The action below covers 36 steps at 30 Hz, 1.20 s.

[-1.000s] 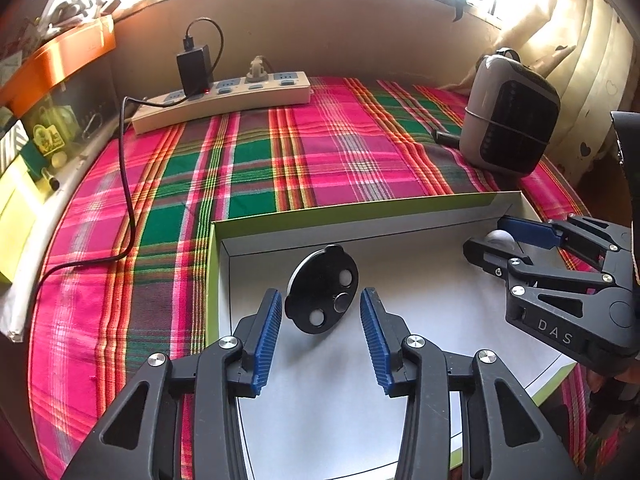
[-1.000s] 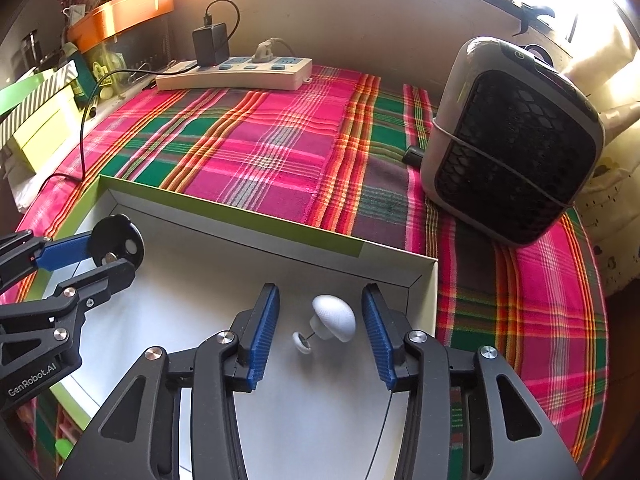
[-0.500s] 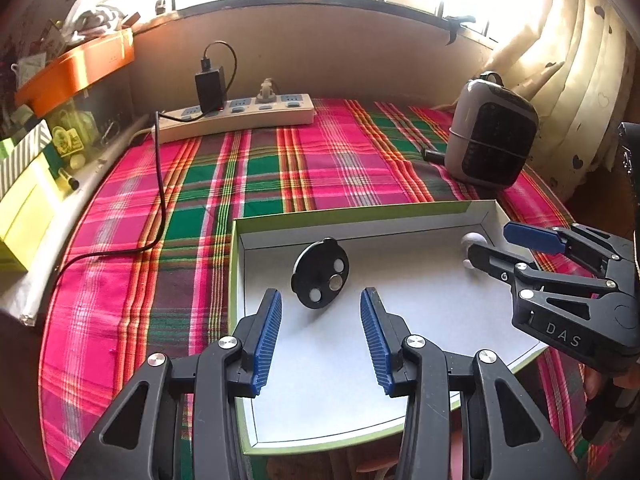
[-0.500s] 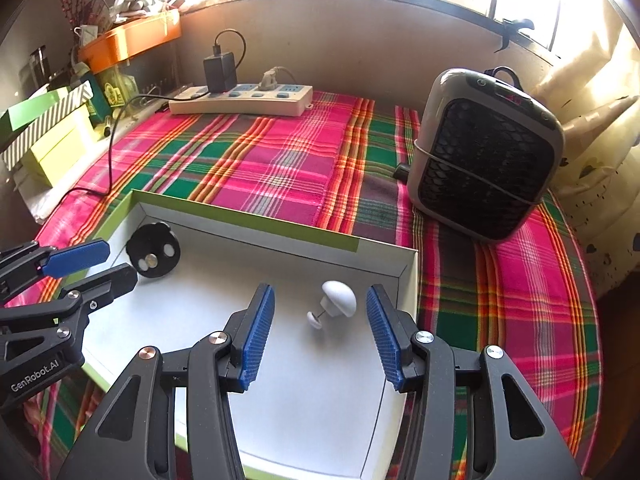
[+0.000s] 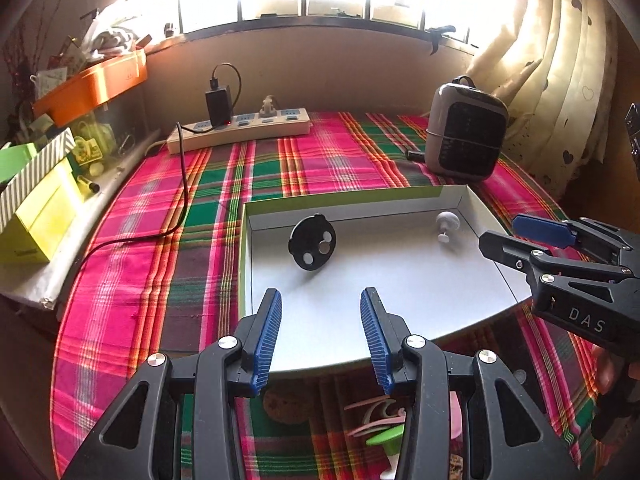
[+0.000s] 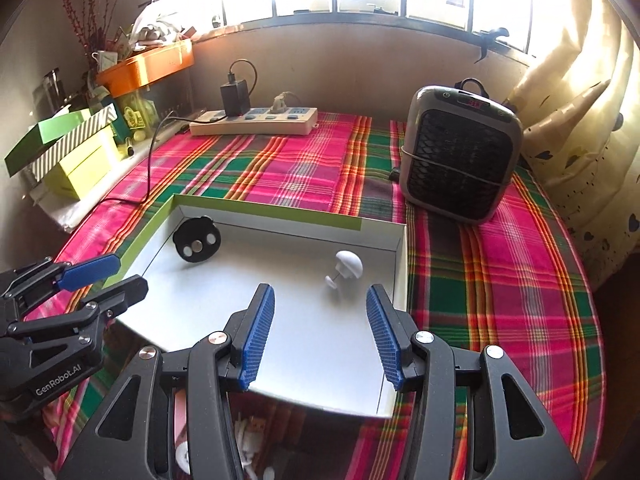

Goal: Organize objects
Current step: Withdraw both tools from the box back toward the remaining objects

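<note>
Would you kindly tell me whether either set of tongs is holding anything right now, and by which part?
Nothing is held. The left tongs and right tongs are both empty; the black disc and white knob lie loose in the tray.

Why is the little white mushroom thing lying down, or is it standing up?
It is tipped over. The white mushroom-shaped knob lies on its side on the floor of the white box, its cap toward the back wall and its thin stem pointing forward.

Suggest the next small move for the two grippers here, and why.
Probably carry both on clear of the white tray. The left gripper and right gripper are open and empty, and the black disc and white knob already lie inside it, untouched.
</note>
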Each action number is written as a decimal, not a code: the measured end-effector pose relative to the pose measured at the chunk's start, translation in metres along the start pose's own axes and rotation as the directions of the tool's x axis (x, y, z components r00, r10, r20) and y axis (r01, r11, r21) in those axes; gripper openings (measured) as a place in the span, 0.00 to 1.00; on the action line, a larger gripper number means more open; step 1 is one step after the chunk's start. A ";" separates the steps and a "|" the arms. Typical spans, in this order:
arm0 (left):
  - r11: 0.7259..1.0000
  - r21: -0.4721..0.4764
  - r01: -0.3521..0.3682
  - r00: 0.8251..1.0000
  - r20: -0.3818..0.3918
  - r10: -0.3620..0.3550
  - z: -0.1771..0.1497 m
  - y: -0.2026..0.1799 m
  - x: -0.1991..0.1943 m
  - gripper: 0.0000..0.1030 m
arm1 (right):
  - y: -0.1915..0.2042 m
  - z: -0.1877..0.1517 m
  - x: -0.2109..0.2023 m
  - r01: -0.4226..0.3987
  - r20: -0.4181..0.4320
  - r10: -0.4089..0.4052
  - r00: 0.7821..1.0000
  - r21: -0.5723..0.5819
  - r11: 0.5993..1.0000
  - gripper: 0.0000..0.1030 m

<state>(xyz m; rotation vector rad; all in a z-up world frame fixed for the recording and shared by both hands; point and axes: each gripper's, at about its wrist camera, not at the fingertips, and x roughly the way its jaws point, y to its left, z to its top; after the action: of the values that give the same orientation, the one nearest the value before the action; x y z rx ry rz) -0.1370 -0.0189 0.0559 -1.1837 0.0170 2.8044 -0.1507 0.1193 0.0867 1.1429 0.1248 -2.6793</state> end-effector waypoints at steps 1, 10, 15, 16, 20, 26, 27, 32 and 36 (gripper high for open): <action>1.000 0.004 -0.007 1.000 0.003 0.007 -0.002 -0.001 -0.002 0.39 | 0.001 -0.002 -0.003 0.001 0.005 -0.001 1.000 0.000 1.000 0.48; 0.999 0.024 -0.038 0.998 0.046 0.037 -0.018 -0.006 -0.023 0.39 | 0.010 -0.020 -0.030 0.001 0.048 -0.001 0.999 0.002 1.000 0.48; 0.998 0.033 -0.044 0.998 0.054 0.043 -0.025 -0.008 -0.031 0.39 | 0.015 -0.032 -0.041 0.012 0.065 -0.011 0.998 -0.004 1.000 0.48; 0.999 0.029 -0.039 0.998 0.053 0.037 -0.026 -0.007 -0.032 0.39 | 0.016 -0.034 -0.043 0.015 0.067 -0.014 0.998 -0.007 1.000 0.48; 1.000 0.004 -0.029 0.998 0.052 0.029 -0.035 -0.001 -0.038 0.39 | 0.016 -0.042 -0.050 0.023 0.075 -0.022 0.997 -0.014 1.000 0.48; 0.999 -0.039 -0.031 0.998 0.047 0.033 -0.047 0.014 -0.043 0.39 | 0.010 -0.059 -0.054 0.039 0.065 -0.039 0.997 0.010 0.999 0.48; 0.998 -0.047 -0.031 0.998 0.048 0.033 -0.048 0.016 -0.044 0.39 | 0.009 -0.063 -0.055 0.044 0.063 -0.045 0.997 0.014 0.999 0.48; 0.998 -0.065 -0.019 0.998 0.054 0.022 -0.054 0.024 -0.049 0.39 | 0.006 -0.075 -0.056 0.054 0.050 -0.056 0.997 0.030 0.998 0.48; 0.997 -0.076 -0.004 0.999 0.042 0.008 -0.063 0.032 -0.049 0.39 | 0.007 -0.083 -0.058 0.054 0.043 -0.055 0.998 0.028 0.998 0.48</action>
<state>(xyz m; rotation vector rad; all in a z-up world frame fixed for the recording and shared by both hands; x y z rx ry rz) -0.0611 -0.0576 0.0464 -1.1415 -0.0908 2.8582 -0.0521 0.1366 0.0706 1.1028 0.1144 -2.7596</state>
